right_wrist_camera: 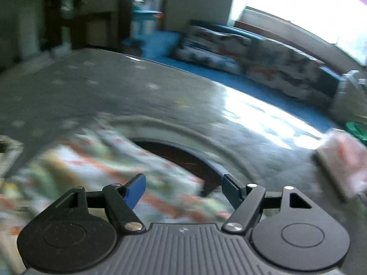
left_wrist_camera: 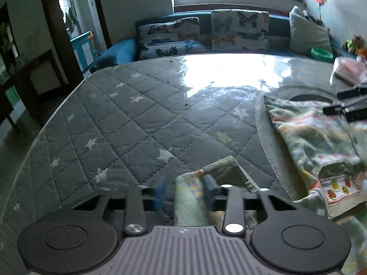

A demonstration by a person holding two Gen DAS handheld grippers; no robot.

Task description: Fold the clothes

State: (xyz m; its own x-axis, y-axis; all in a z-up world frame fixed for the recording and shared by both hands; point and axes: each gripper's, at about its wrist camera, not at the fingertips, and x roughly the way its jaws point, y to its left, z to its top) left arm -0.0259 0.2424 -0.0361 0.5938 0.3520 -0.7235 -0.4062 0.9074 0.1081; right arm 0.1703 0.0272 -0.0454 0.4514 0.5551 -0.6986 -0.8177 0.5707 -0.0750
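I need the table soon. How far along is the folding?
Early. The patterned garment is still spread on the quilted table cover. The left gripper holds its ribbed cuff; the right gripper is open over it. No fold shows, so all folds remain.

A grey quilted cover (left_wrist_camera: 128, 123) is showing white stars beneath a garment (left_wrist_camera: 316, 142) wearing a green, orange and white print. Behind the cover, butterfly-patterned cushions (left_wrist_camera: 239, 31) are lying on a blue sofa (left_wrist_camera: 114, 53). Blue fingertips (right_wrist_camera: 136, 191) are showing.
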